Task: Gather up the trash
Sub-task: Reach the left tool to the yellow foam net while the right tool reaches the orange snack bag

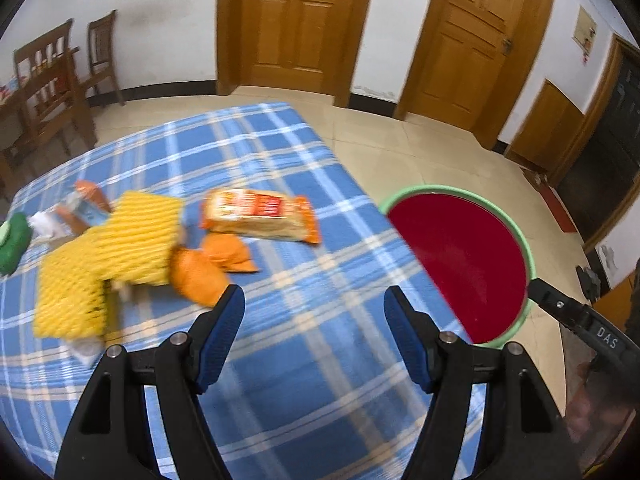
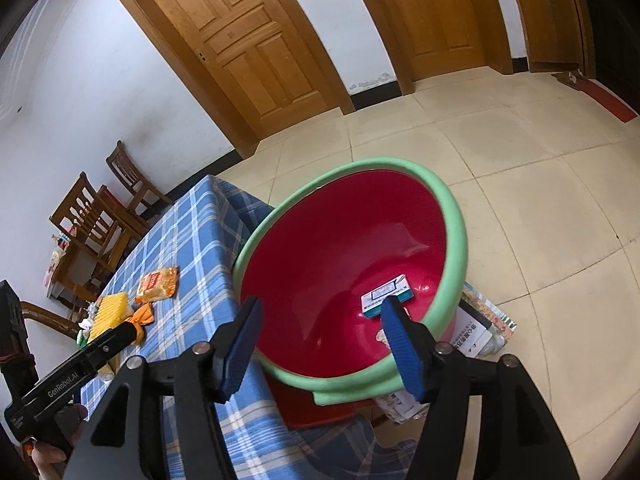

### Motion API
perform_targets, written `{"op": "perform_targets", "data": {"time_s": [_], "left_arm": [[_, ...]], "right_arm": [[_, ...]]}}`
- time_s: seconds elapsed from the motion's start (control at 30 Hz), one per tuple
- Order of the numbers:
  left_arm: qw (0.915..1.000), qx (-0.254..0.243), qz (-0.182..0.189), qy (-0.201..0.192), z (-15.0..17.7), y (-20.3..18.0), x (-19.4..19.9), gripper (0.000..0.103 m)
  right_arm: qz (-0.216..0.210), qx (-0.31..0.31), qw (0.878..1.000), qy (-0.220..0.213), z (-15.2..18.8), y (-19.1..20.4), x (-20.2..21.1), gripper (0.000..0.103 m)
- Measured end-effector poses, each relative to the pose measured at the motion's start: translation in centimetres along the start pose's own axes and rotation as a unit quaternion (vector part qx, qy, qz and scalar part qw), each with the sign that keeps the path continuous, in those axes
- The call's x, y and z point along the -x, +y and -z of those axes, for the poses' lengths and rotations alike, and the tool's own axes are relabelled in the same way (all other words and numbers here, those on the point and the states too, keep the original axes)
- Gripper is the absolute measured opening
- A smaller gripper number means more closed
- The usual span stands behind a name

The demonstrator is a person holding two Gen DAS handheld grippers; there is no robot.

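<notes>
Trash lies on the blue plaid tablecloth (image 1: 280,152): an orange snack packet (image 1: 260,216), crumpled orange wrappers (image 1: 212,264), yellow foam netting (image 1: 108,256), a small carton (image 1: 86,204), white tissue (image 1: 44,222) and a green item (image 1: 12,240). My left gripper (image 1: 314,304) is open and empty, above the cloth just right of the orange wrappers. A red basin with a green rim (image 2: 348,256) stands beside the table's right edge; it also shows in the left wrist view (image 1: 460,256). A small white-and-teal box (image 2: 386,294) lies inside it. My right gripper (image 2: 320,316) is open and empty above the basin's near side.
Wooden chairs (image 1: 52,92) stand past the table's far left. Two wooden doors (image 1: 296,20) are in the back wall. Tiled floor (image 2: 520,160) lies right of the basin. Printed bags or papers (image 2: 480,332) lie under the basin's right side.
</notes>
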State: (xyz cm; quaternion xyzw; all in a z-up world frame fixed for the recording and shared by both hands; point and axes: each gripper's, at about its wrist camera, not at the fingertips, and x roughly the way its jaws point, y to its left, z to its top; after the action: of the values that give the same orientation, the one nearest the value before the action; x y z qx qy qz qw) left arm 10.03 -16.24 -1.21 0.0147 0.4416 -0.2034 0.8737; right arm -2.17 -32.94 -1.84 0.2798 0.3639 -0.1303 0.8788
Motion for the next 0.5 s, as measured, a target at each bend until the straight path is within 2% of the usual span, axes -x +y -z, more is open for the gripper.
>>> {"op": "perform_targets", "data": {"time_s": [0.5], "left_arm": [[0.9946,0.077,-0.066,-0.024,0.2,9.2,2.8,0.072]], "right_arm": [[-0.026,0.045,0.998,0.023,0.1,5.7,-1.3,0.067]]}}
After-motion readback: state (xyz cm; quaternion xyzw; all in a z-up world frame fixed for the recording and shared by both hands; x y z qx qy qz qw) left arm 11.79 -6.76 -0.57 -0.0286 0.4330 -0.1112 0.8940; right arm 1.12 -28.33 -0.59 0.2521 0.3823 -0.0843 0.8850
